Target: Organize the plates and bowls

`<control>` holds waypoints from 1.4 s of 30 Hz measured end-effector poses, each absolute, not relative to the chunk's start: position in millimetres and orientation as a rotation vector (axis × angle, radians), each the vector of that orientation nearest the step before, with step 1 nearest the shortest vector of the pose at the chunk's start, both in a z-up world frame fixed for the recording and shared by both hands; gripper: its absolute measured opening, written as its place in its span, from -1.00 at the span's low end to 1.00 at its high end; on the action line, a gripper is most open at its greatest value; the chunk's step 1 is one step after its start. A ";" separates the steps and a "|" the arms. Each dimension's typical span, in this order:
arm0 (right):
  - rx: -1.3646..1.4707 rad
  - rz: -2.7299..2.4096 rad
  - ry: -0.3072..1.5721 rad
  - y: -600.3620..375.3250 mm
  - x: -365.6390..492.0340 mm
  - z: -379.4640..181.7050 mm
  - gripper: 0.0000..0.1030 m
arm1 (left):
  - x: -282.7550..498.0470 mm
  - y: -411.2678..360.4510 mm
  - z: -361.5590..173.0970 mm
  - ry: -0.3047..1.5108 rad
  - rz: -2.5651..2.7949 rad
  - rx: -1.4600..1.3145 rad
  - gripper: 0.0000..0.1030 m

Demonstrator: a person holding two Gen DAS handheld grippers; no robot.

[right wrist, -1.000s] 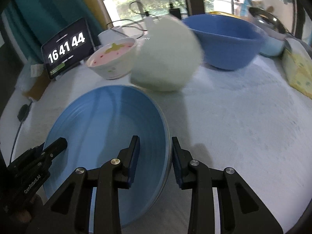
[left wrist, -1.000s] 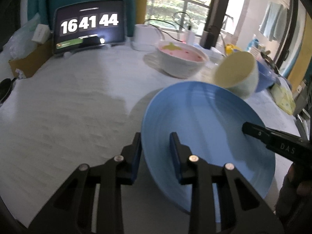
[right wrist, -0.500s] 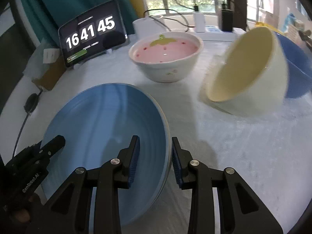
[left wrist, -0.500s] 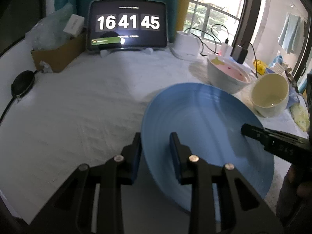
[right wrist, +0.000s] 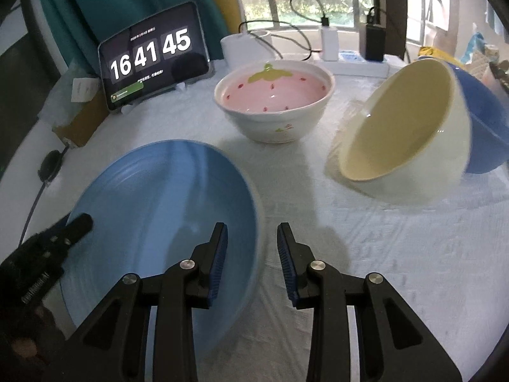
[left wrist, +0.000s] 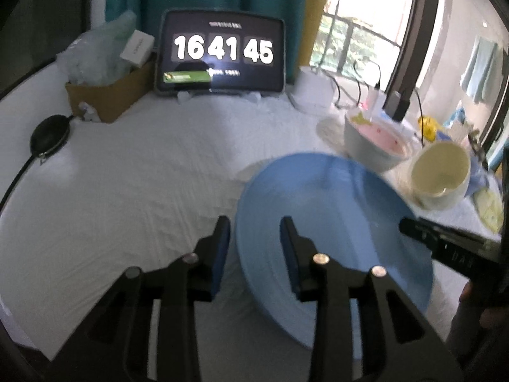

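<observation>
A glossy, ridged sky-blue plate [right wrist: 159, 222] fills lower left, its rim between both claws: left claw [left wrist: 254, 248] just loosening, right claw [right wrist: 251, 248] not visibly pressing.

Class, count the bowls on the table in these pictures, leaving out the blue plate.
3: strawberry bowl at the centre back, cream bowl tilted to its right, dark blue bowl behind that one. Others may be hidden.
</observation>
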State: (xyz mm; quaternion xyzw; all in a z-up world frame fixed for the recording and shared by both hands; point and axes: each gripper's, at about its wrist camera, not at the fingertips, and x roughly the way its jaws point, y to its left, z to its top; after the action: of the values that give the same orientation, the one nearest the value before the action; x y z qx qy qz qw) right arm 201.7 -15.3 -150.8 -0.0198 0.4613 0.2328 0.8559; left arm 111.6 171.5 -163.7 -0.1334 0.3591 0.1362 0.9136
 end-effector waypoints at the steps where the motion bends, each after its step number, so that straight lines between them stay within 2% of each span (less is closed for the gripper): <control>1: -0.037 0.487 0.965 -19.1 200.9 -149.0 -0.33 | 108.8 169.7 -158.1 0.722 0.285 -0.276 -0.28; 4: -0.022 0.473 0.948 -34.3 198.1 -142.1 -0.26 | 102.7 163.1 -144.6 0.681 0.273 -0.281 -0.25; 6: -0.002 0.481 0.939 -45.3 195.7 -136.9 -0.18 | 99.7 153.8 -135.3 0.654 0.252 -0.275 -0.14; 8: 0.010 0.490 0.926 -54.0 191.1 -131.0 -0.17 | 99.9 140.0 -127.9 0.640 0.230 -0.249 -0.12; 23: 0.070 0.411 0.811 -142.6 175.6 -94.6 -0.17 | 114.5 43.6 -93.5 0.596 0.110 -0.134 -0.04; 42: 0.125 0.309 0.752 -238.0 196.3 -81.0 -0.17 | 160.4 -51.7 -77.7 0.584 -0.026 -0.066 -0.01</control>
State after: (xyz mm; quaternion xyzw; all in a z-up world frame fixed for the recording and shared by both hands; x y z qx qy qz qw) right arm 196.3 -238.0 -81.0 0.0606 0.3654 0.1504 0.9166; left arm 160.4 -51.7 -77.7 -0.0326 0.2877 -0.0126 0.9571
